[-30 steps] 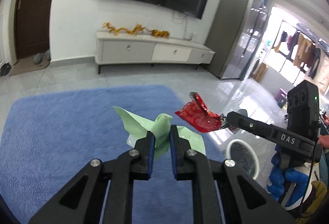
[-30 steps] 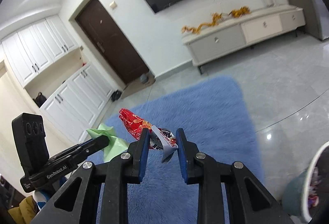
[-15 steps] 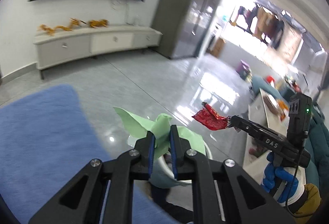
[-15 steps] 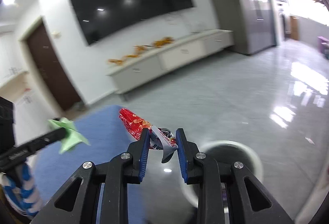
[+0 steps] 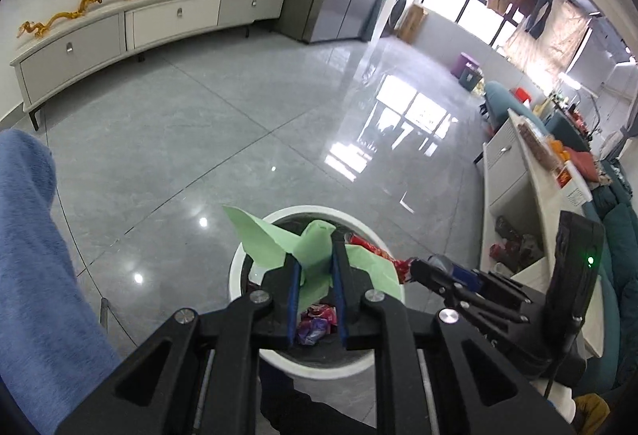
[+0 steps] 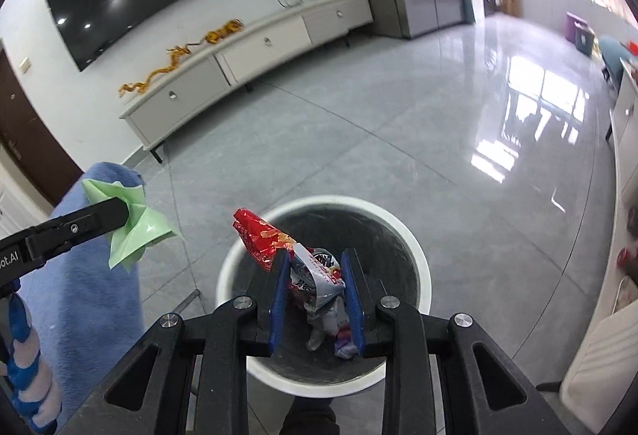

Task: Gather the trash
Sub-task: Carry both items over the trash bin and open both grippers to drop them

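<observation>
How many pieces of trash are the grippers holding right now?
2: a green paper in the left gripper, a red snack wrapper in the right gripper, both above the bin.

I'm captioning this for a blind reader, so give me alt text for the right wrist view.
The right claw grips a red snack wrapper directly above a white-rimmed trash bin that already holds wrappers, on a glossy grey tile floor. At left, the left claw holds crumpled green paper over a blue rug. Behind stand a TV and low white cabinet.
</observation>
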`<state>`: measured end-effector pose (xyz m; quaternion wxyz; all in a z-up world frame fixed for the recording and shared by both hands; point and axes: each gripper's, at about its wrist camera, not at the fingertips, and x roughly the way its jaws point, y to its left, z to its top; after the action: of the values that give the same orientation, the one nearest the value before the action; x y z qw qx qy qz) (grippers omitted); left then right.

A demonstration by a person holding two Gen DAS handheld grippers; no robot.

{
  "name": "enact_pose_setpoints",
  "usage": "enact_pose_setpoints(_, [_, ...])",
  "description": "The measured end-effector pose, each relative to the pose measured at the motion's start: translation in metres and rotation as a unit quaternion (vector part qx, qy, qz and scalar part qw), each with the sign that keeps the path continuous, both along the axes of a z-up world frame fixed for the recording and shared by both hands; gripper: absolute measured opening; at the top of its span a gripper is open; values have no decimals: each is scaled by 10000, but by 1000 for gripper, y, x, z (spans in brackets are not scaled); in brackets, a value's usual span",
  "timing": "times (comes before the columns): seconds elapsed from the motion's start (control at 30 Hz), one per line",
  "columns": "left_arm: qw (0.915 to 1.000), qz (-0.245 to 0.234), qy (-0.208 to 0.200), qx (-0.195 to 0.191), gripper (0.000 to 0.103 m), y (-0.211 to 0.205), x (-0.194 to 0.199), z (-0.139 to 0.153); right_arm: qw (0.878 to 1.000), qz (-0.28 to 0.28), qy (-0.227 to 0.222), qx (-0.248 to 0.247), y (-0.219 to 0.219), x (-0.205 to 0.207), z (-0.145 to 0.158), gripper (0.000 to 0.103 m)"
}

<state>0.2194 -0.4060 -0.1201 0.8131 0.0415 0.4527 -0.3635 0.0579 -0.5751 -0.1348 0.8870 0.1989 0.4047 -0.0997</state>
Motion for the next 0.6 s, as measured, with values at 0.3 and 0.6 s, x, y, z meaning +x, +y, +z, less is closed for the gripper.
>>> enact_pose_setpoints(0.3, [9993, 52, 272, 262, 15, -30, 18, -56, 9995, -80, 279, 147, -12, 14, -35, 26])
enact_pose_setpoints(0.6, [9987, 20, 428, 270, 56, -38, 24, -71, 9983, -253, 341, 410, -26, 16, -57, 50])
